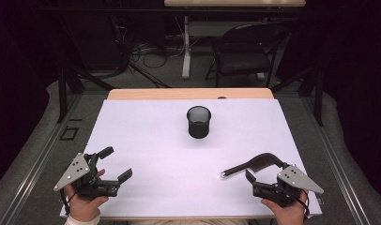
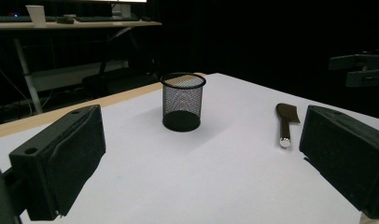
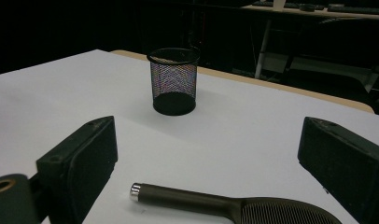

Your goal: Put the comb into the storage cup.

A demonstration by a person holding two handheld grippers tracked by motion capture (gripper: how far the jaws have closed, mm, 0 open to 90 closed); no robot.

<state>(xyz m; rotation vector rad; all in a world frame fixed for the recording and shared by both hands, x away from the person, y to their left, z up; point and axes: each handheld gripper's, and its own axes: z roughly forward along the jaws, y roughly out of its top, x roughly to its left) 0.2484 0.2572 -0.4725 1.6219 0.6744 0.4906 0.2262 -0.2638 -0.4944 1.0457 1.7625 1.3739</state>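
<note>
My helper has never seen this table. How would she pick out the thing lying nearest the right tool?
Start at the white table top and find the black mesh cup standing upright mid-table. Nearer the person, right of it, the dark brush lies flat before the open right tool. Unlike the cup, it is long, with a silver-tipped handle.

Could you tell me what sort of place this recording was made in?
Probably a lab or office workroom: a white-covered table, a folding chair, a desk with keyboards and loose floor cables.
</note>
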